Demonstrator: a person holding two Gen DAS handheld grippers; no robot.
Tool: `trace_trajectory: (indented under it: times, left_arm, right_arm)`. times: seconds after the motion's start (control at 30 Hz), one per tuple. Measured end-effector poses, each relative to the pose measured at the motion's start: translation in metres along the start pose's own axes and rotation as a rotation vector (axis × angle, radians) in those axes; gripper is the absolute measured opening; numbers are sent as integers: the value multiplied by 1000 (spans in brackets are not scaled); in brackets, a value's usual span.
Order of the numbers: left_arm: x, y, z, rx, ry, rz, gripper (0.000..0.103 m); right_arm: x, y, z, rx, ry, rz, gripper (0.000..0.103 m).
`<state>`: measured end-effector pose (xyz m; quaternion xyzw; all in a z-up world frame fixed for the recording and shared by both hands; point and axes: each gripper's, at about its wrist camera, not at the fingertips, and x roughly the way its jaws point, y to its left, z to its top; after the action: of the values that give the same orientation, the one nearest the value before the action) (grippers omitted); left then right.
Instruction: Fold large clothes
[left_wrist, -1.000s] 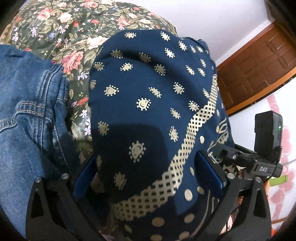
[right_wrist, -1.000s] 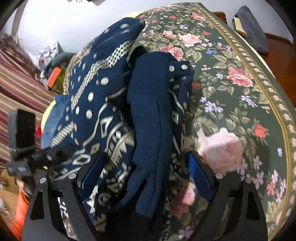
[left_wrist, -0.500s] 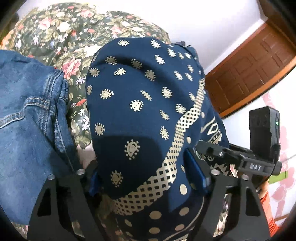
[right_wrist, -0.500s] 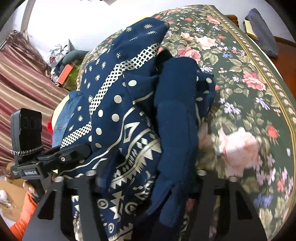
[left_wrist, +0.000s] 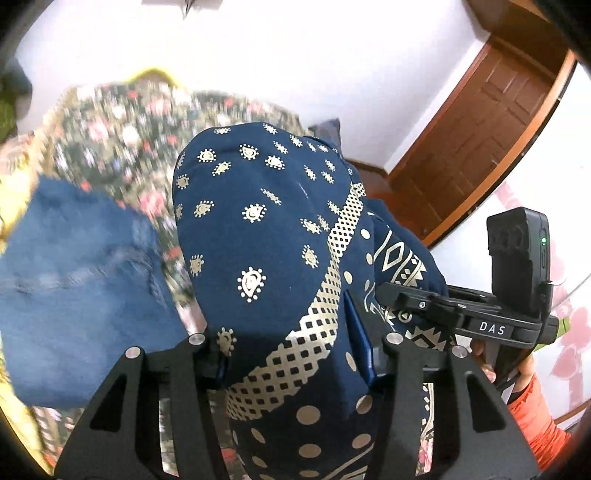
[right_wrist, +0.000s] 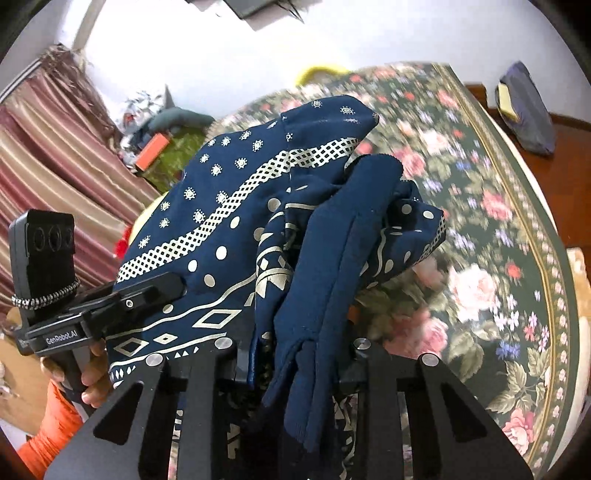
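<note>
Your left gripper (left_wrist: 295, 354) and right gripper (right_wrist: 295, 360) are closing, now clamped on the navy printed garment (left_wrist: 266, 236), which a second ago lay on the floral bedspread (right_wrist: 480, 229); now it lifts, ready for folding.

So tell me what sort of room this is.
Most likely a bedroom at home: a bed under a floral bedspread, a panelled wooden door, striped curtains, and jeans lying on the bed.
</note>
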<state>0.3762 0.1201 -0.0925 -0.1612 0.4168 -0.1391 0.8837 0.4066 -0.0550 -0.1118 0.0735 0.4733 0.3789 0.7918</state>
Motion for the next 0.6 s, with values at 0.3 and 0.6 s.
trace_trajectory:
  times: [0.3, 0.6]
  left_arm:
    - [-86, 40, 24, 5, -155, 80, 51]
    - [-106, 126, 25, -48, -160, 192, 51]
  right_arm:
    - [21, 78, 42, -125, -73, 59, 24]
    - [112, 114, 62, -151, -18, 143, 24]
